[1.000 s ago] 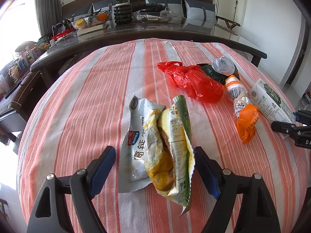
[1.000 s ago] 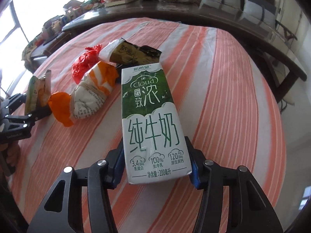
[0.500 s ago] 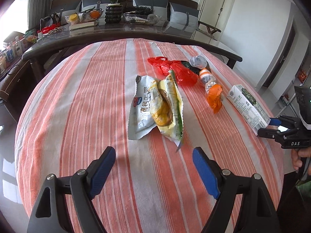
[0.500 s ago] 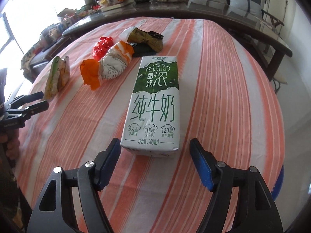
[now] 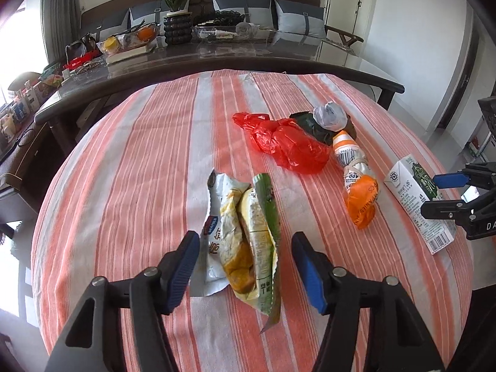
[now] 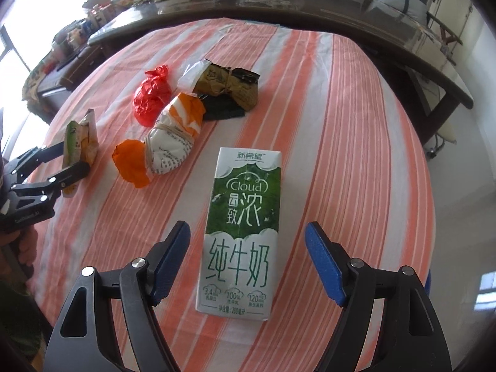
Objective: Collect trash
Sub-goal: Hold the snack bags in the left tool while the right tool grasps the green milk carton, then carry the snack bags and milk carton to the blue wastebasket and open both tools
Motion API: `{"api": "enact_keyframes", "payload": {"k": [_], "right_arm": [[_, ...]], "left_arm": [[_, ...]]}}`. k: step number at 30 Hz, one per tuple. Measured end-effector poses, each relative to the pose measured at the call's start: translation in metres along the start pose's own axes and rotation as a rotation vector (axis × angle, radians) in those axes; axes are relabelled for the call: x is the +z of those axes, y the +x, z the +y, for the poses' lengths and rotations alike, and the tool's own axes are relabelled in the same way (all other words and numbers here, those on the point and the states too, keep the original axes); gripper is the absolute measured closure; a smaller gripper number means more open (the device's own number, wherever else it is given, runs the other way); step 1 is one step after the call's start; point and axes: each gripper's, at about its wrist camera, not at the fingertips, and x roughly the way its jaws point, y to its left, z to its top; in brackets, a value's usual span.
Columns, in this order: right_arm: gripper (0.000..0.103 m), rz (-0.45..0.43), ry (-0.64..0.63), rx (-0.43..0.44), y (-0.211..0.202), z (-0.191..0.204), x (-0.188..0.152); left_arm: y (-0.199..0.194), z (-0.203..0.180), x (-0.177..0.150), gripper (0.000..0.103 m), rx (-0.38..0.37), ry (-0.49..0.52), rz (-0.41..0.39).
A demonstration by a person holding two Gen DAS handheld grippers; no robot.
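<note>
On the striped worktop (image 5: 148, 155) lay all the trash. At six o'clock in the left view, the left tongs (image 5: 243, 259) were closing around the snack wrappers (image 5: 245, 241). The wrappers sat between the two blue pads, but the pads did not press them yet, so nothing was held. At six o'clock in the right view, the right tongs (image 6: 248, 262) were opening wide. The milk carton (image 6: 240, 232) lay flat between the pads with gaps on both sides, so it was not held either.

At eleven o'clock from the carton sat the orange and white bundle (image 6: 167, 145), with the red bag (image 6: 152, 96) and the brown packet (image 6: 229, 85) just past it.

What could go wrong? The wrappers were thin and floppy. The left pads could pinch only one loose edge, and the other wrapper could slide out and stay behind. The pads could also catch the cloth and drag it, which could shove the other trash around. The carton was smooth, so a grip near its end could let it tip and drop.
</note>
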Motion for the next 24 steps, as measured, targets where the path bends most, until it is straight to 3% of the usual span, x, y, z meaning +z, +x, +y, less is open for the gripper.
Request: {"api": "enact_keyframes", "payload": {"k": [1, 2, 4, 15, 24], "right_arm": [[0.027, 0.012, -0.012, -0.011, 0.004, 0.002, 0.002], [0.03, 0.025, -0.025, -0.025, 0.008, 0.004, 0.002], [0.052, 0.04, -0.022, -0.045, 0.012, 0.003, 0.001], [0.053, -0.085, 0.076, 0.031, -0.036, -0.031, -0.029], [0.053, -0.115, 0.154, 0.084, -0.052, -0.069, -0.05]], "left_arm": [[0.001, 0.001, 0.0, 0.064, -0.005, -0.001, 0.004], [0.001, 0.003, 0.0, 0.064, -0.016, -0.009, 0.005], [-0.002, 0.006, -0.002, 0.074, -0.028, -0.023, -0.002], [-0.043, -0.014, -0.025, 0.08, -0.14, -0.026, -0.051], [-0.065, -0.086, -0.009, 0.08, -0.287, 0.036, -0.066]]}}
